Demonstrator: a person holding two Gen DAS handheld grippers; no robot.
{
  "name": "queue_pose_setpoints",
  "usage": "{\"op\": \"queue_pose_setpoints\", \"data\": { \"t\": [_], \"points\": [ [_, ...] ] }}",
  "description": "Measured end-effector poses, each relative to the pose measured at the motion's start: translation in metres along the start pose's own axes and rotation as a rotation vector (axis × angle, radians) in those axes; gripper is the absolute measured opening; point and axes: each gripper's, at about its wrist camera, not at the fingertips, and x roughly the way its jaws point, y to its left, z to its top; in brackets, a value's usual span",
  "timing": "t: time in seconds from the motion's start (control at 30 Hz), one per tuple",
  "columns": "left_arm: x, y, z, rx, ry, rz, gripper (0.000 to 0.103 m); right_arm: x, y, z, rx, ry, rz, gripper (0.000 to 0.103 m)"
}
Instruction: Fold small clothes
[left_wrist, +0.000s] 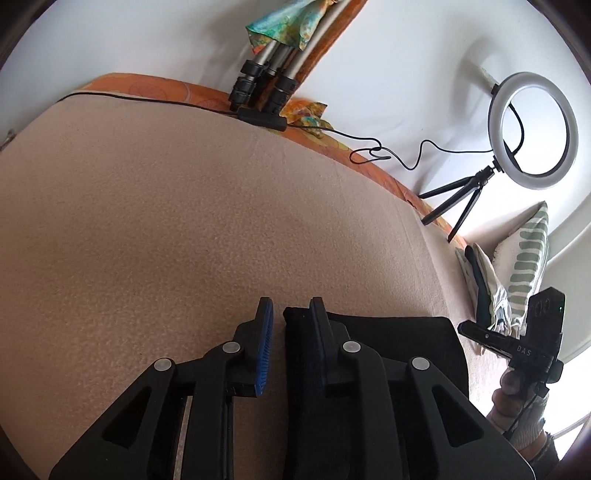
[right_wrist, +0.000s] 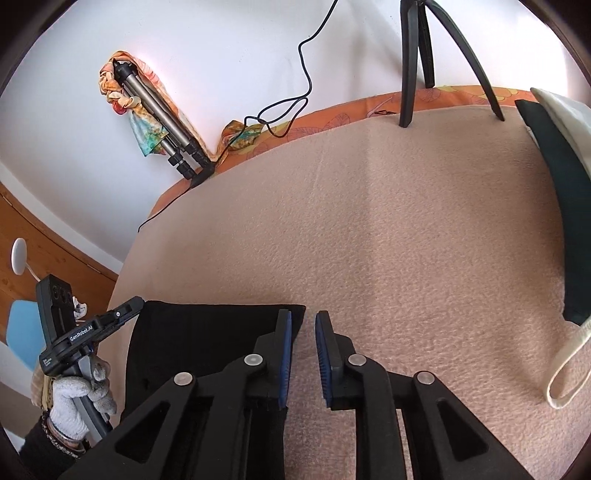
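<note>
A: Black garment (right_wrist: 207, 339), folded flat into a rectangle with straight edges, matte cloth, lying at the near edge of the beige blanket (left_wrist: 166, 221). Blanket has a pebbly fleece nap; an orange printed sheet (right_wrist: 332, 110) shows along its far border.

B: Grippers?

A: Left gripper (left_wrist: 291, 314) over the garment's left corner. Jaws a narrow gap apart, ribbed blue pads; the right finger lies over the cloth, the left over bare blanket. Nothing pinched.

B: And the right one?

A: Right gripper (right_wrist: 303, 317) at the garment's right edge. Jaws slightly parted, the blanket visible in the gap, nothing gripped. A hand in a grey knit glove (right_wrist: 79, 402) holds the left tool's handle.

B: Surroundings?

A: Ring light (left_wrist: 532, 129) on a small black tripod, far right. Folded metal tripod (right_wrist: 162, 114) draped in patterned scarf against the white wall. Dark and cream folded fabrics (right_wrist: 554, 166) stacked at right.
</note>
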Motion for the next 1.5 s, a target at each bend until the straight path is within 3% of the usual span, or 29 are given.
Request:
{"op": "queue_pose_setpoints", "data": {
  "t": [0.1,0.17,0.33,0.5,0.83,0.93,1.1,1.27,1.4,1.47,1.5],
  "points": [
    [0.0,0.008,0.002,-0.034,0.027,-0.059,0.025,-0.016,-0.002,-0.012,0.032,0.018,0.032,0.037],
    [0.001,0.01,0.002,-0.052,0.045,-0.086,0.038,-0.027,-0.005,-0.022,0.039,0.025,0.05,0.037],
    [0.008,0.016,0.001,-0.107,0.104,-0.165,0.046,-0.041,-0.033,-0.054,0.131,0.049,0.122,0.049],
    [0.014,0.019,0.001,-0.134,0.116,-0.187,0.046,-0.043,-0.045,-0.088,0.185,0.098,0.178,0.057],
    [0.016,0.023,0.0,-0.125,0.12,-0.239,0.046,-0.03,-0.044,-0.133,0.307,0.205,0.31,0.056],
    [0.018,0.026,0.0,-0.144,0.115,-0.264,0.046,-0.023,-0.032,-0.133,0.284,0.224,0.325,0.056],
    [0.023,0.023,-0.003,-0.163,0.138,-0.316,0.046,-0.015,-0.028,-0.128,0.302,0.201,0.346,0.056],
    [0.026,0.004,-0.008,-0.073,0.143,-0.299,0.045,-0.007,-0.028,-0.119,0.328,0.167,0.362,0.054],
    [0.029,-0.006,-0.009,-0.022,0.152,-0.284,0.039,0.001,-0.02,-0.113,0.312,0.165,0.354,0.049],
    [0.032,-0.01,-0.011,0.002,0.16,-0.259,0.024,0.005,-0.013,-0.111,0.287,0.164,0.353,0.046],
    [0.033,-0.012,-0.012,0.015,0.158,-0.239,0.02,0.007,-0.011,-0.11,0.266,0.166,0.341,0.04]
  ]
}}
